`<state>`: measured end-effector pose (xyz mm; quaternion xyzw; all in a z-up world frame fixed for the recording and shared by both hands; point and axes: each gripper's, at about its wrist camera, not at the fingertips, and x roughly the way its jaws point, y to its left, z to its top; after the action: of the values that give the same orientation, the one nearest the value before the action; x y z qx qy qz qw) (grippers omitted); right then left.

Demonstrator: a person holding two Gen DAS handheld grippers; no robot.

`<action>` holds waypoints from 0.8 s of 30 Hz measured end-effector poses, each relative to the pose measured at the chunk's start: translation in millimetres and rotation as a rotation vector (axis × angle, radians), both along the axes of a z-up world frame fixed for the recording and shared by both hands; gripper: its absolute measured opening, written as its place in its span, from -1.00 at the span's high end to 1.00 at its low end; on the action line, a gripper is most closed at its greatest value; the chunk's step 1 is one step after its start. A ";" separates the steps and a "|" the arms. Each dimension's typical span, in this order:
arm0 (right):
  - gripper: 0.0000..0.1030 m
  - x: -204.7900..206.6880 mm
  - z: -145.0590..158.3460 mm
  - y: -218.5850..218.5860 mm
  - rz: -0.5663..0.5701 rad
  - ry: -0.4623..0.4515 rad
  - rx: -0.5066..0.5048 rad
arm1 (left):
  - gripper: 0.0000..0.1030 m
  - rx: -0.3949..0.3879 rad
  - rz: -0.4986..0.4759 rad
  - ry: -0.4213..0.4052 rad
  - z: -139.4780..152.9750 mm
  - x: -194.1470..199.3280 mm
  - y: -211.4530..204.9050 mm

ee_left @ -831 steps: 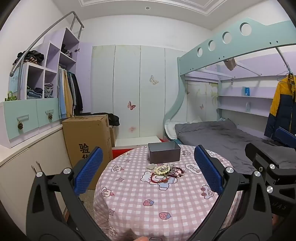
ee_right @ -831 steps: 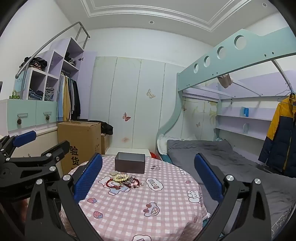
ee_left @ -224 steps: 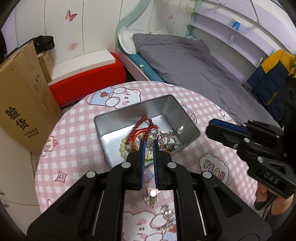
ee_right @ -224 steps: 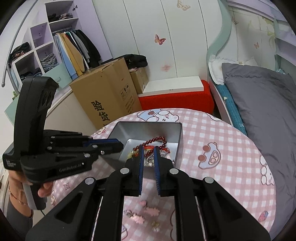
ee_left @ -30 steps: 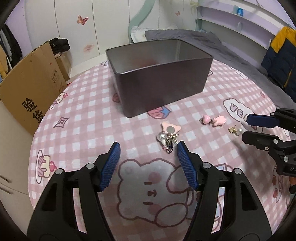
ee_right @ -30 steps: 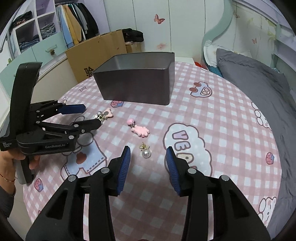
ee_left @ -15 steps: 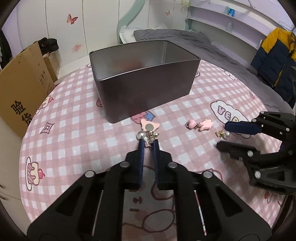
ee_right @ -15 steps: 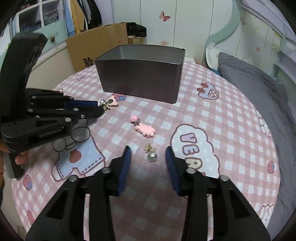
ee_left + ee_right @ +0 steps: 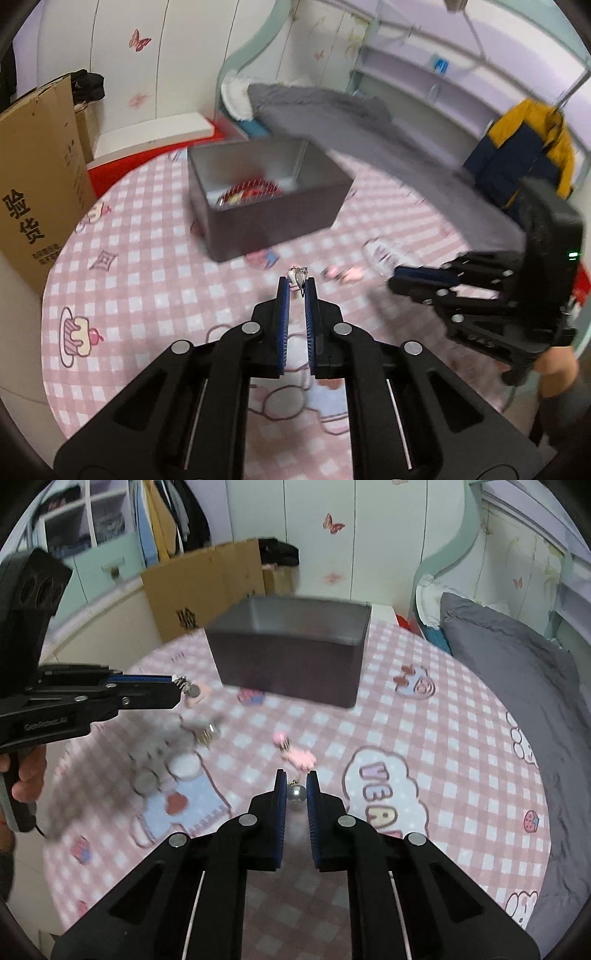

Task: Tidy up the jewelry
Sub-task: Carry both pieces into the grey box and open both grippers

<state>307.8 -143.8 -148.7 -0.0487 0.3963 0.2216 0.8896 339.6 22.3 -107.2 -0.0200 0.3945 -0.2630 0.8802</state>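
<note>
A dark grey metal box (image 9: 273,206) stands on the pink checked table (image 9: 147,295) and holds red beads and other jewelry (image 9: 247,190). My left gripper (image 9: 296,286) is shut on a small pink charm earring (image 9: 297,276) and holds it above the table, short of the box; it also shows in the right wrist view (image 9: 177,686) with the charm (image 9: 192,691) dangling. My right gripper (image 9: 296,781) is shut on a pearl earring (image 9: 296,794) just above the cloth. A pink earring (image 9: 295,751) lies on the table ahead of it. The box (image 9: 291,657) stands beyond.
A cardboard carton (image 9: 33,184) stands left of the table. A bed with a grey cover (image 9: 517,657) runs along the right side. A yellow and navy jacket (image 9: 524,147) hangs at the right. Wardrobe doors fill the back wall.
My left gripper has lifted the pink charm earring off the cloth and tilted up, so the box's inside shows. My right gripper has closed on the pearl earring.
</note>
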 end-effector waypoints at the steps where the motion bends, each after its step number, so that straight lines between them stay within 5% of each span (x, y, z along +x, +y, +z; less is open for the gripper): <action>1: 0.82 0.9 5.9 -1.3 0.003 -0.001 0.026 | 0.84 -0.022 -0.006 -0.008 7.3 -0.7 1.4; 11: 0.82 26.3 58.0 -2.4 0.021 -0.029 0.188 | 0.84 -0.065 -0.016 -0.049 44.6 18.4 -3.3; 24: 0.82 92.3 57.2 3.9 -0.032 0.025 0.220 | 0.84 0.002 0.062 0.038 19.3 85.7 -16.7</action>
<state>400.1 -139.9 -91.5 0.0583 0.3814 0.2502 0.8880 425.3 5.6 -87.9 -0.0364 0.4107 -0.2349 0.8802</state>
